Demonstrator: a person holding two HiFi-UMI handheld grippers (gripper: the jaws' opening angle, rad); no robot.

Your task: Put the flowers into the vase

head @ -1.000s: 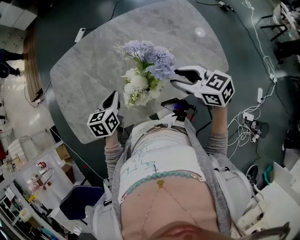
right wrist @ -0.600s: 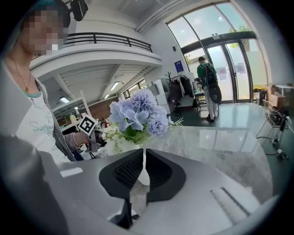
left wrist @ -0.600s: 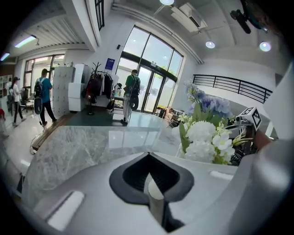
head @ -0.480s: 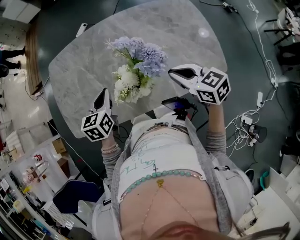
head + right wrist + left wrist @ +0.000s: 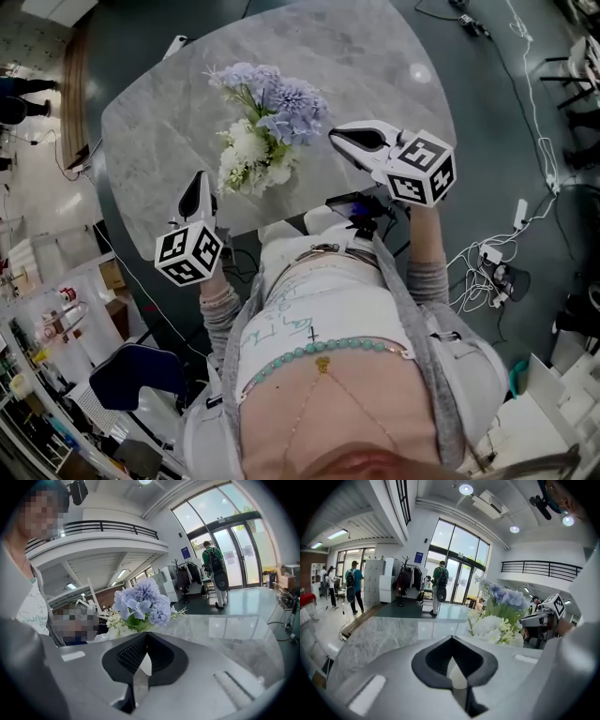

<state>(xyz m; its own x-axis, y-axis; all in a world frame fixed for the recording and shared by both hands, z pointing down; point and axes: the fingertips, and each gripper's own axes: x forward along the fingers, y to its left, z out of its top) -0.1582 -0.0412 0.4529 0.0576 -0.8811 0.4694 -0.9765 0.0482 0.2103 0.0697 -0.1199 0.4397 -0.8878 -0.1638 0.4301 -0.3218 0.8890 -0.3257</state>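
Quick count: there was one marble table (image 5: 375, 56), one bunch of flowers (image 5: 262, 122) with bluish heads and white ones, two grippers, the left gripper (image 5: 198, 183) and the right gripper (image 5: 339, 137), one blue chair (image 5: 136, 375), and three people (image 5: 355, 587) standing back in the hall.

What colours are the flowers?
The flowers are pale blue-lilac blooms with white ones beside them and green leaves. They show best in the head view.
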